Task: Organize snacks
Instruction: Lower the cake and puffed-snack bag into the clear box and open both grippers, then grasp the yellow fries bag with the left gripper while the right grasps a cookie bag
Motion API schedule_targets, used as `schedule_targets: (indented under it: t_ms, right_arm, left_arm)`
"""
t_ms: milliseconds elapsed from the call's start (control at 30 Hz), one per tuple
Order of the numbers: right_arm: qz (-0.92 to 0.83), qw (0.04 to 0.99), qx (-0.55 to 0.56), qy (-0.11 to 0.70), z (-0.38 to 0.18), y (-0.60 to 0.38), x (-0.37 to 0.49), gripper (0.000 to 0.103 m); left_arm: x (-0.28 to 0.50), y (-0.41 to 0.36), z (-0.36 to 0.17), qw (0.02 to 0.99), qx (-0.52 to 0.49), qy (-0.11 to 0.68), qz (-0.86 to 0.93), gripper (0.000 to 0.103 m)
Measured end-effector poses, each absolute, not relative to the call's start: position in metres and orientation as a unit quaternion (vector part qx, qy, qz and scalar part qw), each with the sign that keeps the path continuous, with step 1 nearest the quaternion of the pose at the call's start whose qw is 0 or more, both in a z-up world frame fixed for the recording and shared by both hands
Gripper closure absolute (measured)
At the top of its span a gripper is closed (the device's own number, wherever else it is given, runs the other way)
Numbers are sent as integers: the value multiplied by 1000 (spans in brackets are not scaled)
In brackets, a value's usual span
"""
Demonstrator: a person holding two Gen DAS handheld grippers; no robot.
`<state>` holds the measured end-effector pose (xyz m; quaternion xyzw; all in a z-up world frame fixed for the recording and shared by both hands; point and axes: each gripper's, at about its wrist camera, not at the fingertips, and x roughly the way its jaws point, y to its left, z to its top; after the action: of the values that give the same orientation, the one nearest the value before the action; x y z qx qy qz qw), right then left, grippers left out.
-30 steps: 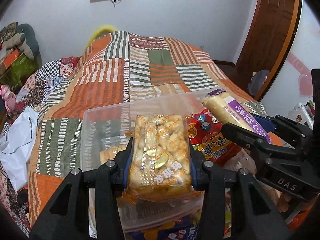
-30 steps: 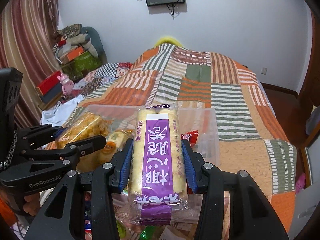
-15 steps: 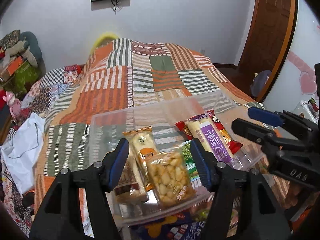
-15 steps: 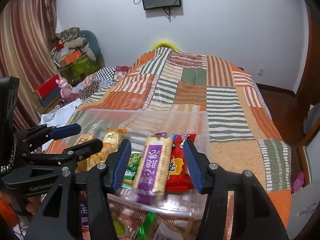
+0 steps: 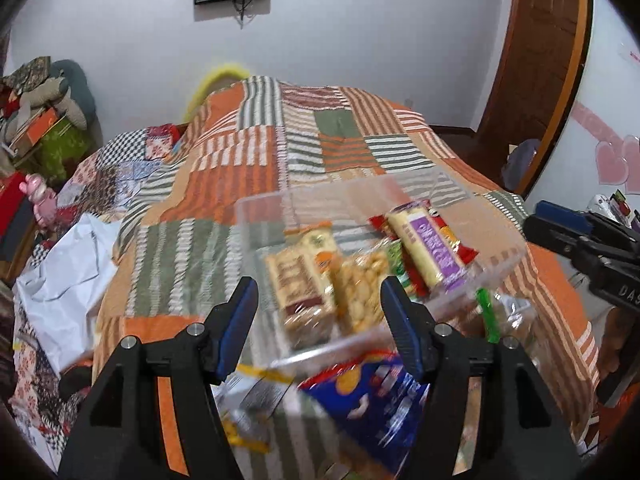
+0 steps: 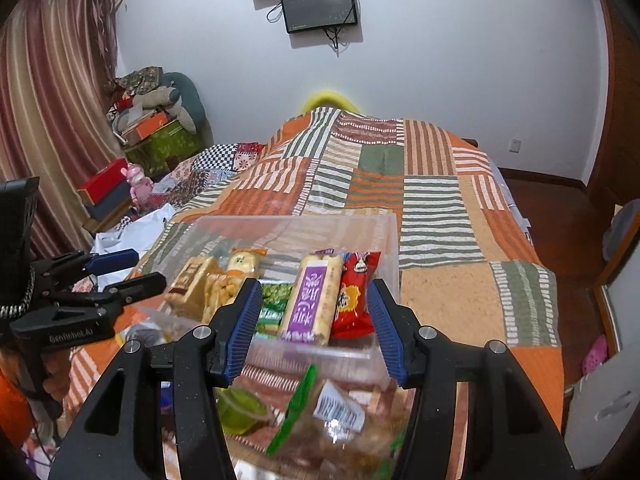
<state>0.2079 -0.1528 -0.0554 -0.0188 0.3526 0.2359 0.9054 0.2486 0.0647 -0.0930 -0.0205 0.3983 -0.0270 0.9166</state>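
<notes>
Snacks sit gathered in the clear plastic bin [image 5: 472, 280] on the patchwork quilted bed [image 5: 280, 168]; from the left wrist view the left gripper [image 5: 316, 304] hangs just short of the bin's near wall, its jaws spread with nothing between the blue pads, having just been opening; beyond them lie the crinkly clear pack of golden puffed crackers [image 5: 360, 292] and the brown-labelled biscuit pack [image 5: 300, 284] side by side, long axes running away from the camera, and further right the long cream bar with the purple label [image 5: 428, 248], slanted towards the right gripper [image 5: 560, 232] at the frame's edge; below the bin a blue snack bag [image 5: 372, 400] lies loose on the bed, blurred, close under the left jaws. From the right wrist view the right gripper [image 6: 316, 316] likewise stands apart and empty, jaws just opened; the purple-labelled bar [image 6: 312, 300] lies in the bin straight ahead of them, lengthwise along the jaws' line, with a red wrapped snack [image 6: 354, 292] touching its right side and a green packet [image 6: 276, 300] to its left; nearer the camera, outside the bin, a clear bag with a green strip and a barcode label [image 6: 332, 412] and a small green jelly cup [image 6: 240, 404] wait on the bed. My judgement: the next pick is among these loose items, the clear bag nearer the right hand, the blue bag nearer the left, both below and behind the jaws' present aim.
</notes>
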Motion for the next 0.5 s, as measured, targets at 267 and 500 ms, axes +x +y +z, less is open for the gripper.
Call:
schedule_targets:
  t_ms: [267,500]
  right_arm:
    - [225,907,-28,354,-59,-158,187,41]
    - [209,904,-31,372,-77,-164,176,36]
  left_arm:
    - [211,94,-108,910,-8,414,7,40]
    - [189,115,-132,899,-13,438,13,40]
